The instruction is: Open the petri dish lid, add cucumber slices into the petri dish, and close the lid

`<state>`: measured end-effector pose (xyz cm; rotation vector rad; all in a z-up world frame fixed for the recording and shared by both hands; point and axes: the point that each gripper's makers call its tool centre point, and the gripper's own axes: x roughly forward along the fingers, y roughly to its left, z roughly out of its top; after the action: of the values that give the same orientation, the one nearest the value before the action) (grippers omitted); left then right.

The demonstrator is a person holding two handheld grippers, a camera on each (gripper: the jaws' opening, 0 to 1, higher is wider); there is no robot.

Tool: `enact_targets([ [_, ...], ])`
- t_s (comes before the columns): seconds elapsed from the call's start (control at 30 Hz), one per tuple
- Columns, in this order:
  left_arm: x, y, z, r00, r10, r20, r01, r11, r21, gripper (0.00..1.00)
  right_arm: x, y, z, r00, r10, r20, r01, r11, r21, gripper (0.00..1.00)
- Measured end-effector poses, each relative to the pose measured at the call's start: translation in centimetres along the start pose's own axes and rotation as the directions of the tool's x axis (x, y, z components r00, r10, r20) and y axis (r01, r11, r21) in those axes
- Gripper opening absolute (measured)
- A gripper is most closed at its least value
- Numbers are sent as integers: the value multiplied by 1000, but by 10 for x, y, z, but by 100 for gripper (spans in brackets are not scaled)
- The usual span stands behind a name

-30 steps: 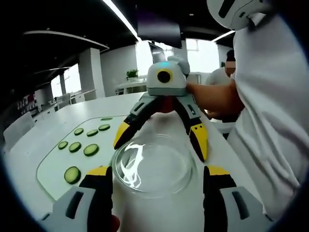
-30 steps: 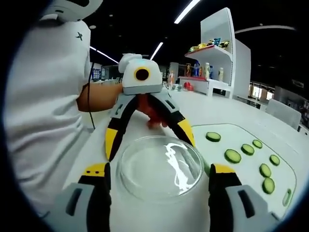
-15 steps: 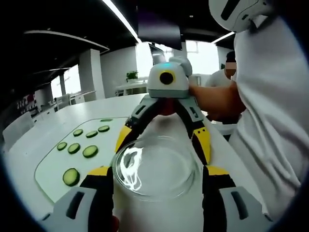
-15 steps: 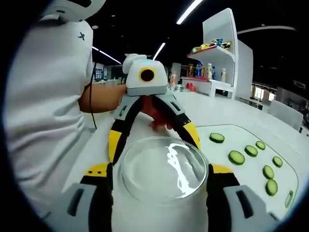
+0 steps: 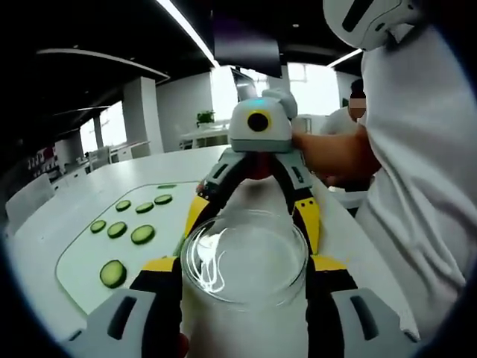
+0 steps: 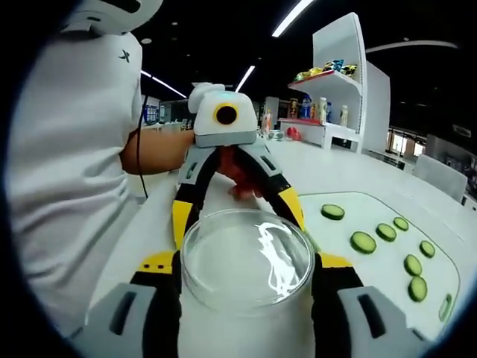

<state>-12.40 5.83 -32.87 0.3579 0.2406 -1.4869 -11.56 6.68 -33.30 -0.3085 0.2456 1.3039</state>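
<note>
A clear glass petri dish [image 5: 246, 257] [image 6: 246, 257] with its lid on sits on the white table between both grippers, which face each other. In the left gripper view, my left gripper [image 5: 244, 274] has its yellow-tipped jaws pressed against the dish's two sides, and the right gripper [image 5: 251, 220] hugs the far rim. In the right gripper view, my right gripper [image 6: 246, 267] is shut on the dish's sides, with the left gripper [image 6: 237, 216] closed around its far edge. Several cucumber slices [image 5: 113, 274] [image 6: 363, 242] lie on a pale green board [image 5: 78, 257] [image 6: 376, 212] beside the dish.
The person in a white shirt [image 5: 417, 186] [image 6: 67, 149] stands close against the table edge. A white shelf unit [image 6: 335, 82] with bottles stands further back. The white table [image 5: 52, 216] stretches beyond the board.
Both grippers' jaws have closed inward from a wide gap until they touch the dish's rim. The dish and cucumber slices have stayed in place.
</note>
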Motion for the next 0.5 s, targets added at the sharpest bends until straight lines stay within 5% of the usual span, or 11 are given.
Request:
enact_targets([
  [0.5, -1, 1, -1, 1000, -5, 14, 5, 1000, -2, 65, 1, -2, -3, 1000, 13, 2, -13, 999, 31, 69],
])
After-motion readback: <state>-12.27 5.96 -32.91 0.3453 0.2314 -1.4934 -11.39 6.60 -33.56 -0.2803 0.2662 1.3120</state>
